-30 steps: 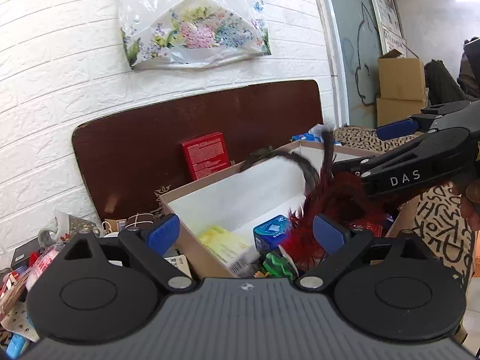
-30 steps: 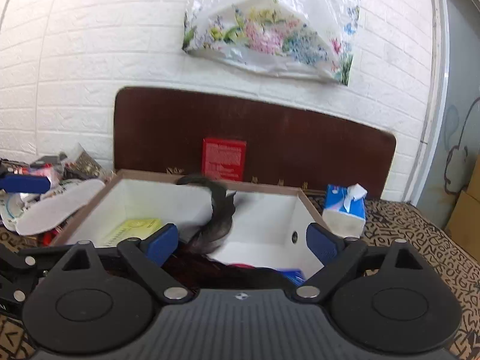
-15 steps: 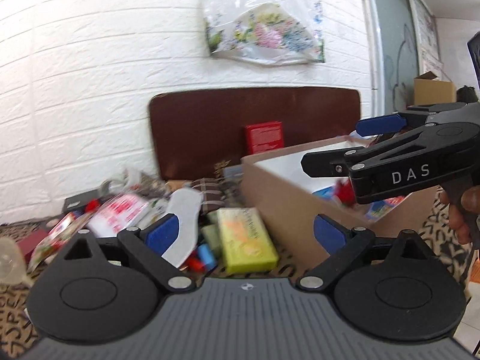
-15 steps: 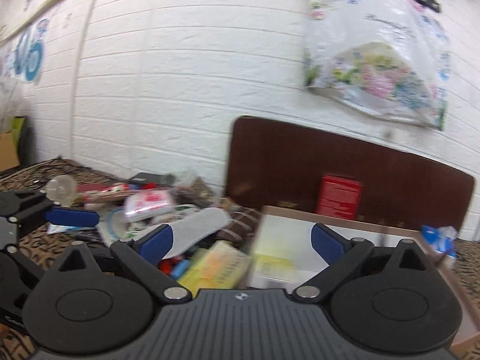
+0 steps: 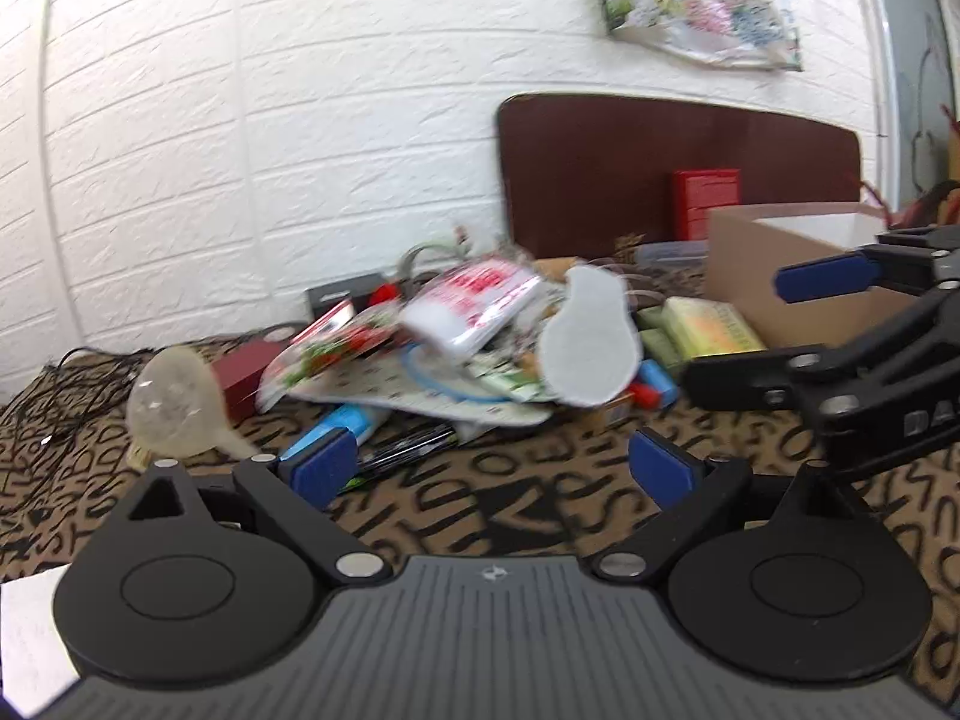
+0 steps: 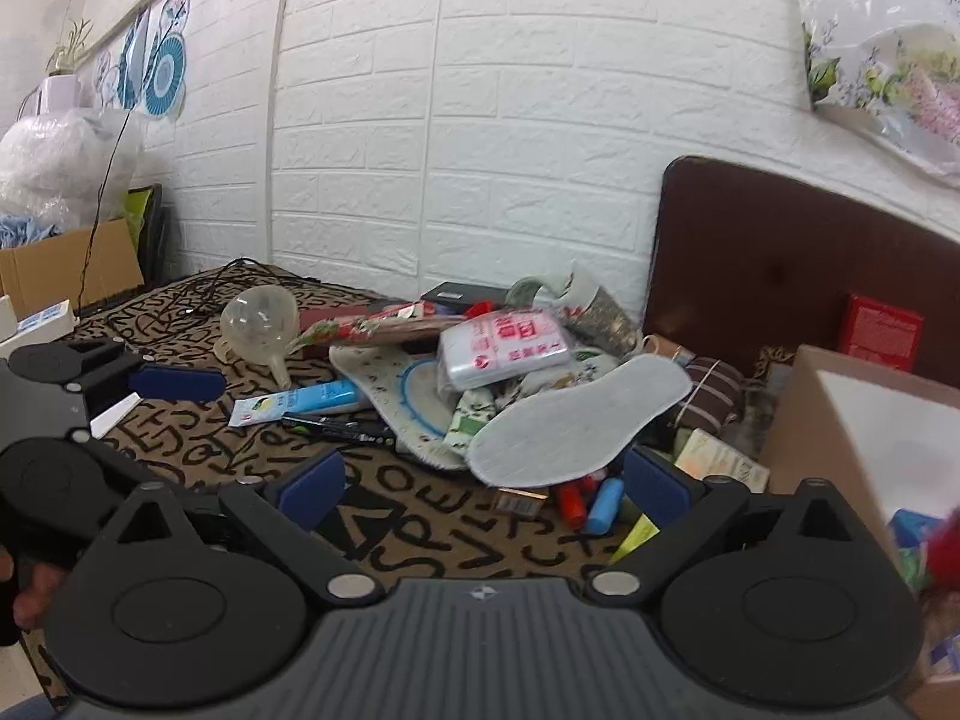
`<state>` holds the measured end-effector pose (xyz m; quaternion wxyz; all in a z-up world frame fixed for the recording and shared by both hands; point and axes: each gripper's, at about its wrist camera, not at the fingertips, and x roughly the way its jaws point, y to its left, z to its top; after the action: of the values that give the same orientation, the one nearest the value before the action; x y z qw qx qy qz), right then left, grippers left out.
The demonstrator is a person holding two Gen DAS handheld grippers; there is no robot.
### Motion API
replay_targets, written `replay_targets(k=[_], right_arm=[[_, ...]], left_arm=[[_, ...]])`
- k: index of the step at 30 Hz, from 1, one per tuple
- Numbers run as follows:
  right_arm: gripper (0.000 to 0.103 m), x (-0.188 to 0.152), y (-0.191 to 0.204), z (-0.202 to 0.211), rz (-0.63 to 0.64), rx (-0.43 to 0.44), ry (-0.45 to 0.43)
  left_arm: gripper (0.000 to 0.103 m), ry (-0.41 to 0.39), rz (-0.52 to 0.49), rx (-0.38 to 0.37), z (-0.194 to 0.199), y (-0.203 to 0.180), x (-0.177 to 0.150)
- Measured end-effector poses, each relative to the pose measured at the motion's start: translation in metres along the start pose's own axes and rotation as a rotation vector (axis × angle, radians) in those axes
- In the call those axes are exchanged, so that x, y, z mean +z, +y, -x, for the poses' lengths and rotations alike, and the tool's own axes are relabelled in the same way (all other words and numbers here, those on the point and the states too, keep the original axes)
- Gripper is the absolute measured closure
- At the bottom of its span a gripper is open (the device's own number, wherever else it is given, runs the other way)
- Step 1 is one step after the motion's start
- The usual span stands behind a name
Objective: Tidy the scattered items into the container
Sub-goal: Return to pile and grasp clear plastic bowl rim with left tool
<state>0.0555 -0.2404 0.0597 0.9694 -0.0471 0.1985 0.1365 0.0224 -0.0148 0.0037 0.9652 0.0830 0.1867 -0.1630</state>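
Observation:
A pile of scattered items lies on the patterned cloth: a grey insole (image 6: 576, 426) (image 5: 591, 354), a pink-printed plastic pack (image 6: 504, 348) (image 5: 474, 306), a blue tube (image 6: 300, 405), a clear funnel (image 6: 261, 324) (image 5: 177, 402) and a yellow box (image 5: 711, 327). The cardboard box (image 6: 840, 420) (image 5: 780, 258) stands to the right of the pile. My left gripper (image 5: 495, 468) is open and empty, low in front of the pile. My right gripper (image 6: 480, 483) is open and empty, near the insole and small tubes (image 6: 591, 501). Each gripper shows in the other's view.
A brown board (image 6: 780, 264) leans on the white brick wall behind the box, with a red box (image 6: 882, 327) against it. Black cables (image 5: 72, 372) lie at the far left. A floral plastic bag (image 5: 702, 0) hangs on the wall.
Both grippers have swung left, away from the cardboard box, to face the pile. The red feathered item seen a second ago at the box is no longer between the right fingers.

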Motion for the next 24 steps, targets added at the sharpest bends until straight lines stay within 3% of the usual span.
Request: replay_targets(k=[5,10,12,16,20,24], right_arm=[[0.001,-0.005,0.005,-0.009,0.010,0.000,0.032],[0.001,-0.007,0.005,-0.013,0.011,0.013,0.047],[0.001,-0.008,0.005,-0.014,0.019,0.014,0.056],[0.001,-0.012,0.002,-0.017,0.020,0.022,0.070],[0.001,-0.013,0.000,-0.021,0.012,0.024,0.078],[0.001,-0.016,0.001,-0.028,0.012,0.030,0.098]], left_arm=[[0.004,0.015,0.095,0.122,-0.014,0.041,0.003],[0.004,0.045,0.257,0.277,-0.030,0.084,0.005],[0.004,0.026,0.285,0.290,-0.031,0.102,0.007],[0.002,-0.025,0.173,0.251,-0.037,0.130,0.019],[0.002,0.020,-0.010,0.203,-0.052,0.142,0.022],[0.002,0.052,-0.058,0.170,-0.071,0.143,0.019]])
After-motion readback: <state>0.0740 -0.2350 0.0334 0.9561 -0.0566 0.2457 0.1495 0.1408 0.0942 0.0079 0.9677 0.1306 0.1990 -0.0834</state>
